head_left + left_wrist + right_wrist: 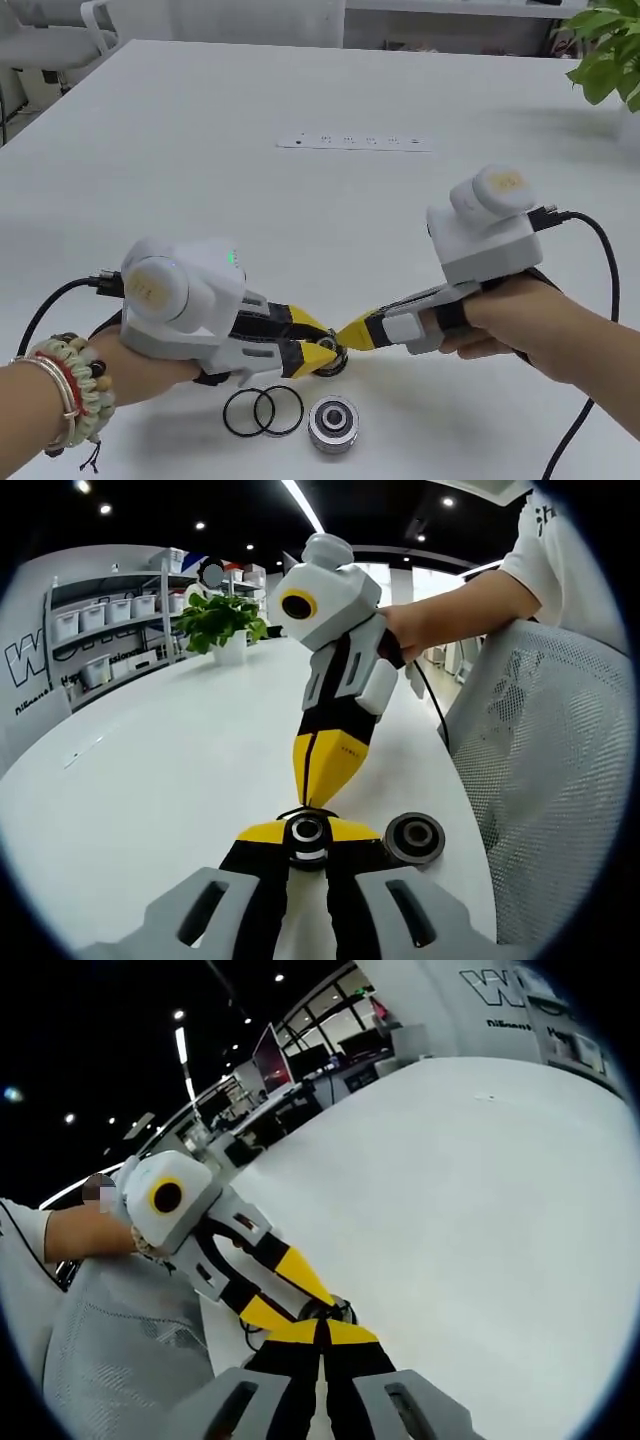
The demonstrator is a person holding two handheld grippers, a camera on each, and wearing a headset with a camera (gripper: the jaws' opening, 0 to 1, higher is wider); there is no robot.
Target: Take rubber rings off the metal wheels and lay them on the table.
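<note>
Left gripper (322, 356) clamps metal wheel (308, 838) low over white table (300, 200), hub facing back along its jaws; right gripper (352, 337) meets it tip to tip from opposite side, jaws pressed together, seemingly nipping rubber ring (296, 811) at wheel's far rim; pull would run away from left gripper; two loose rings (263, 411) and second wheel (333, 423) lie just beside; potted plant (605, 50) at far corner; open office beyond.

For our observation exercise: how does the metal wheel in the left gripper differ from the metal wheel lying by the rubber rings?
The held wheel is clamped by the left gripper, between its jaws; the table wheel lies free. The right gripper meets the held wheel; nothing touches the table wheel. Both are round metal with a central hub.
</note>
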